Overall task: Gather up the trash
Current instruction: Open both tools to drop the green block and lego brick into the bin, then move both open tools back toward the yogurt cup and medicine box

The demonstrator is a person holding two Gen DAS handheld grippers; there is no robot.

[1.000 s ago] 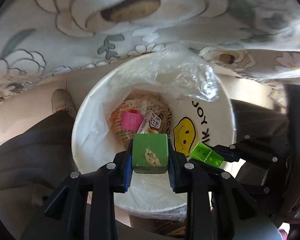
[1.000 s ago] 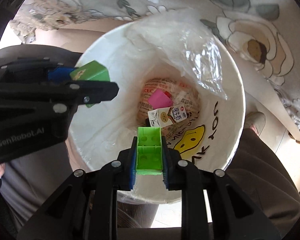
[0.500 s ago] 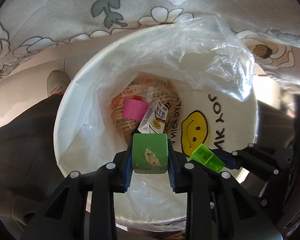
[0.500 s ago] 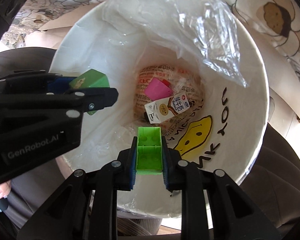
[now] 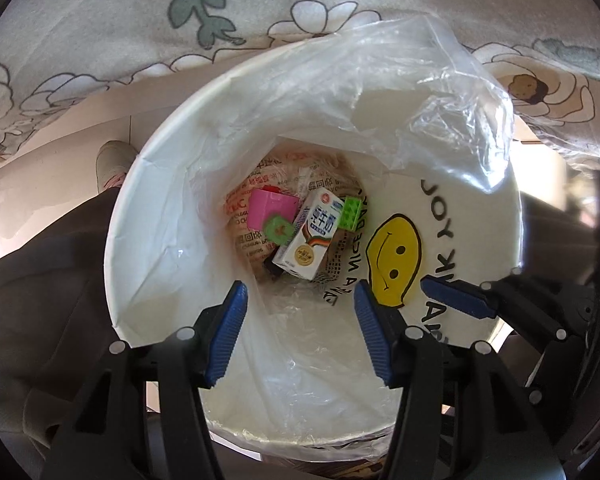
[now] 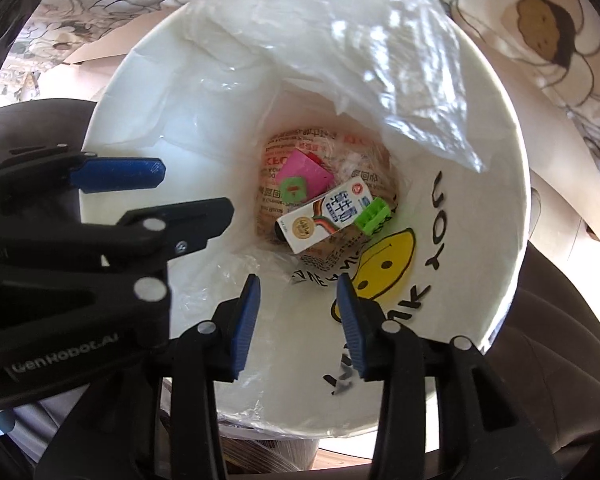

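Both grippers hang over a white bin with a clear plastic liner and a yellow smiley. My left gripper has its jaws opening with nothing between them, and so has my right gripper. At the bottom of the bin lie a dark green block, a light green studded brick, a pink box and a milk carton. The right gripper's blue pad shows in the left wrist view, and the left gripper's in the right wrist view.
A flowered cloth hangs behind the bin. A person's dark trouser leg and a shoe stand left of the bin on the pale floor. Printed wrappers line the bin's bottom.
Both grippers opened. The dark green block left the left jaws and the light green brick left the right jaws; both now lie at the bottom of the bin.
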